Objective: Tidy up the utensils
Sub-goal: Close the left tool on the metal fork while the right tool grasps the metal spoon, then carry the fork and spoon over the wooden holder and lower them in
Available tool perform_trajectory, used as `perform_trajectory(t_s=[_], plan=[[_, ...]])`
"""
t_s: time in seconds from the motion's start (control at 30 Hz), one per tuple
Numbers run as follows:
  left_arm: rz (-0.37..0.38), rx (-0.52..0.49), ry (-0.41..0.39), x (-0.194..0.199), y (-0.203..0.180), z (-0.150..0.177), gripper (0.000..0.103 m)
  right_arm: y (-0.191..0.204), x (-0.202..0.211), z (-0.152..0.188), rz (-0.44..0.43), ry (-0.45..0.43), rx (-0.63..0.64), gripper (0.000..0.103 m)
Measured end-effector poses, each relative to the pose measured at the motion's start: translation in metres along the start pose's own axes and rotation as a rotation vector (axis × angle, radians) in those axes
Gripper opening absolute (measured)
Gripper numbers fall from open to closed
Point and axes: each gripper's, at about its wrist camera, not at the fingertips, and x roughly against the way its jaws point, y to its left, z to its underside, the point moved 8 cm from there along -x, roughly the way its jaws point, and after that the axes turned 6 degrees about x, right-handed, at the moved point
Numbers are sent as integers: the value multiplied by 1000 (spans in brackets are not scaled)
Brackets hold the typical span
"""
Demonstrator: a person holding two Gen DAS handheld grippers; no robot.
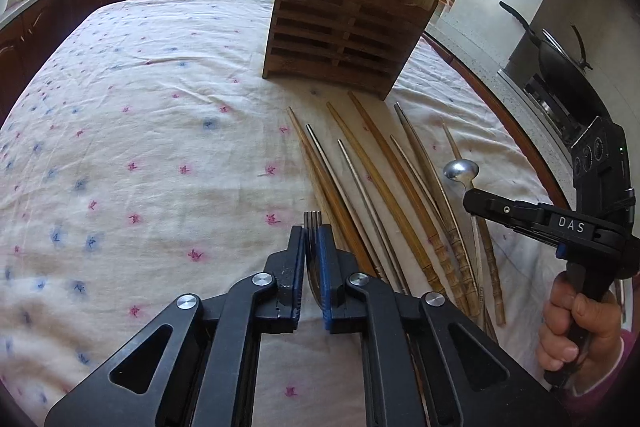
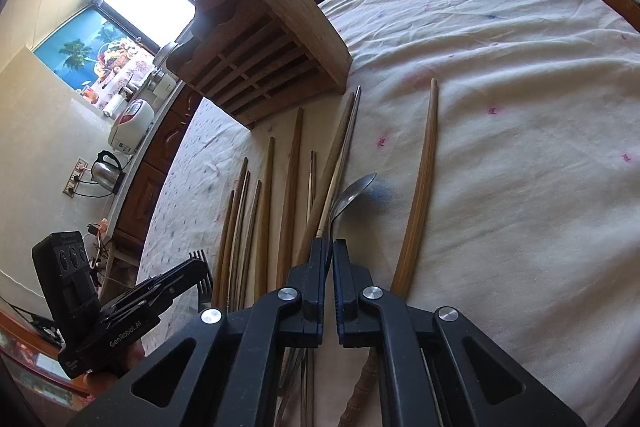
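Two grippers work over a table covered by a white cloth (image 1: pixel 140 87) printed with small pink and blue flowers. The left gripper (image 1: pixel 312 239) is closed on one metal fork (image 1: pixel 313 219), whose tines stick out just past the fingertips. The right gripper (image 2: pixel 332 259) is clamped on the handle of one metal spoon (image 2: pixel 352 193); the spoon's bowl lies ahead of the jaws, low over the cloth. In the left wrist view a hand (image 1: pixel 576 327) grips the right tool's handle near the table's right edge.

One wooden utensil holder (image 1: pixel 340 27) with a slatted front stands upright toward the far side of the table, nearer its right edge than its left. In front of it the chopsticks (image 1: pixel 384 187) lie side by side in a loose fan, tips pointing toward the holder. I count roughly nine: most are brown wood or bamboo, some with ringed ends, and at least two are thin metal ones. The exact count is uncertain where they overlap under the grippers. One bamboo chopstick (image 2: pixel 420 187) lies apart from the rest, on the spoon's right.
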Motion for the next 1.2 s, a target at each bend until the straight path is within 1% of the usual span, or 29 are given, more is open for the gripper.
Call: perform_trajectory(t_s=[0.1,0.37,0.6,0.8,0.97,1.2], plan=[[-2,1,-25,11,0,-1,2,8,13,-3,-11,-40,15,3],[-3,11,-102,48,2,-6,2,26,58,-14,17,-156,78,2],[-13,7,-188,82,-1,-25,2,37,86,-31,46,-254,124,2],[-31,0,-269,104,-5,-53,2,50,102,-47,68,-334,173,2],[-42,-18,-337,119,-12,-83,2,57,104,-65,71,-375,204,2],[-76,-43,-438,135,-19,-131,2,66,103,-97,78,-435,229,2]])
